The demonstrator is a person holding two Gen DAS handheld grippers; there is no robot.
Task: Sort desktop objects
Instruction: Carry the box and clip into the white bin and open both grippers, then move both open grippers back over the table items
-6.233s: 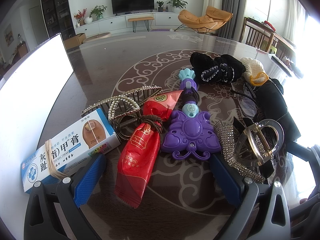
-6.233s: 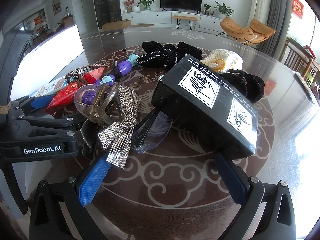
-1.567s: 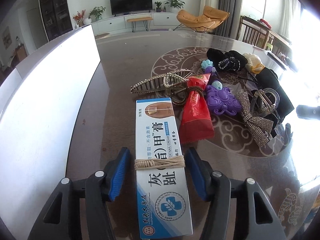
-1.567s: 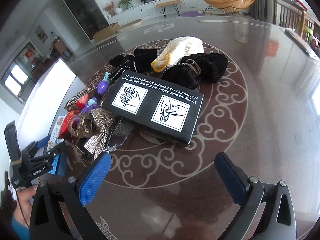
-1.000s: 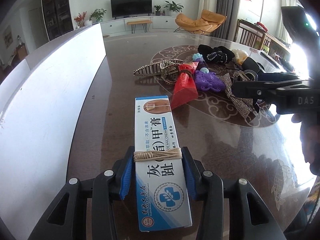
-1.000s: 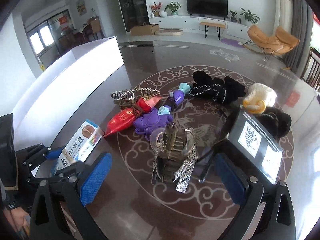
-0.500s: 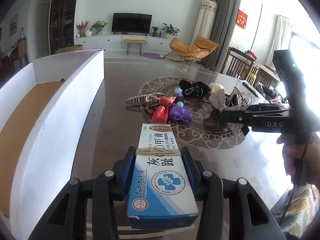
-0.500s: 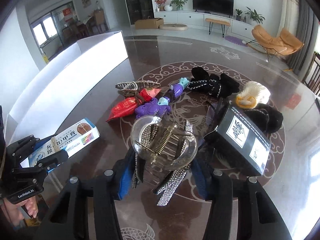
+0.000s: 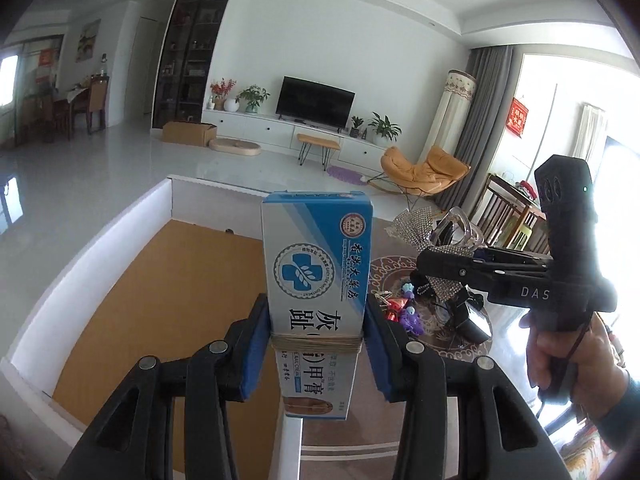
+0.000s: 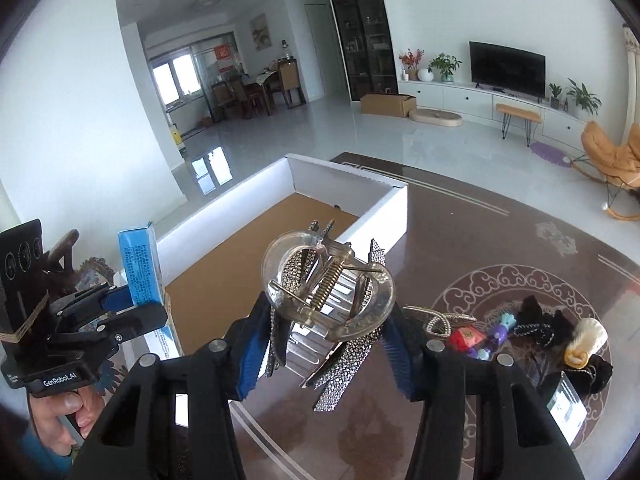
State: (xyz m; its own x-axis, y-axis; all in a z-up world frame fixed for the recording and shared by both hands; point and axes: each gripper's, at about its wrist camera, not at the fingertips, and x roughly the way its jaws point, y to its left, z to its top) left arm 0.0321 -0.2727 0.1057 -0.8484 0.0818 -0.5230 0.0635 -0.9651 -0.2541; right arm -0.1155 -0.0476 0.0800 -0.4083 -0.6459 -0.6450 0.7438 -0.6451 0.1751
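Observation:
My left gripper is shut on a blue-and-white ointment box with a rubber band round it. It holds the box up in the air over the near wall of a white carton with a brown floor. My right gripper is shut on a clear hair claw with a rhinestone bow, raised beside the carton's wall. In each wrist view the other gripper shows with its load: the right gripper with the bow, and the left gripper with the box.
On the dark patterned table to the right lie a metal hair clip, a red packet, a purple toy, black gloves, a cream knit piece and a black box.
The right gripper closed on the hair claw and lifted it off the table. The left gripper rose with the ointment box. Both now hang by the white carton.

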